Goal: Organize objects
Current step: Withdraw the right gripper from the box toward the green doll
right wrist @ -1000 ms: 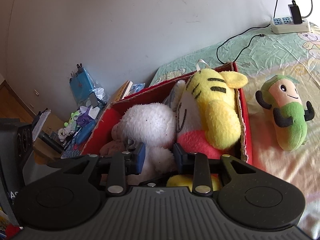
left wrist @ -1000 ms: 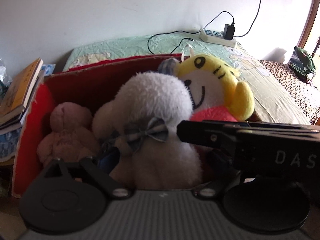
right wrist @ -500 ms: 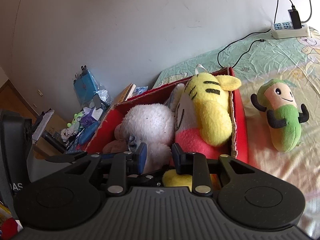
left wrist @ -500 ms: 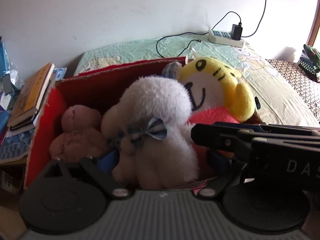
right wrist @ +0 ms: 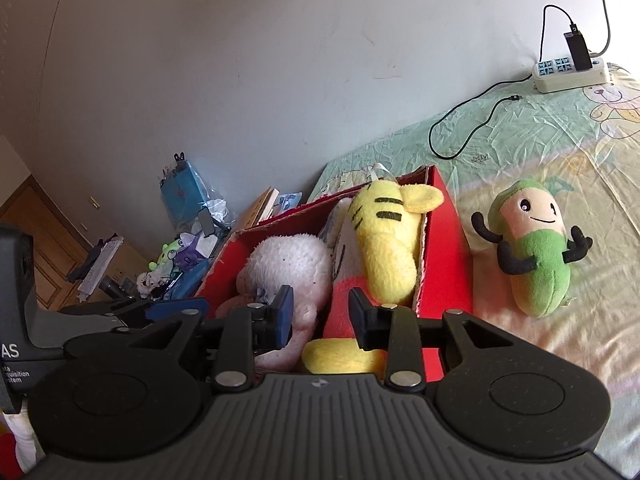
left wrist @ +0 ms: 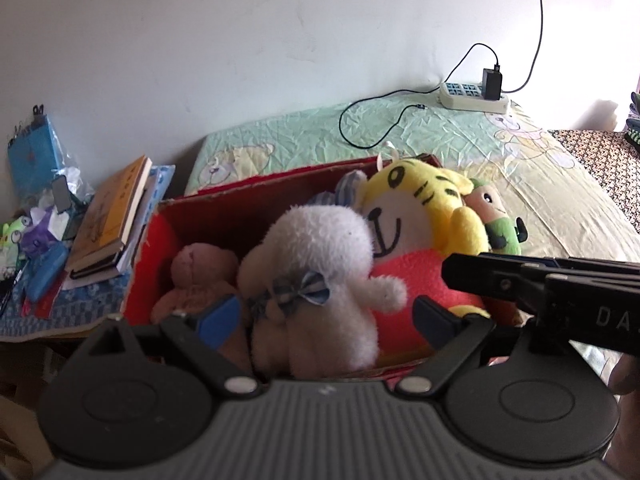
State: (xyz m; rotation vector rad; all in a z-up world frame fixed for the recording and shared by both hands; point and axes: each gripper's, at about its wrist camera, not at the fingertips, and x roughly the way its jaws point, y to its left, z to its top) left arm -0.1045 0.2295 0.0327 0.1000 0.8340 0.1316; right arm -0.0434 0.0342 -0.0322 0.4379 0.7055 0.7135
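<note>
The red box [right wrist: 444, 264] sits mid-frame on the bed [right wrist: 560, 148], stuffed with a white plush [left wrist: 320, 264], yellow tiger [left wrist: 420, 208] and pink bear [left wrist: 200, 276]; a green plush [right wrist: 536, 256] lies just right of it. Left claw [left wrist: 332, 312] gapes wide and empty, right claw [right wrist: 320, 312] has just been opening, gripping nothing.

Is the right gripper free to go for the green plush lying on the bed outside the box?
Probably yes. The green plush lies alone on the bedsheet, right of the red box, with nothing on or against it. The right gripper holds nothing; its jaws have just been opening.
</note>
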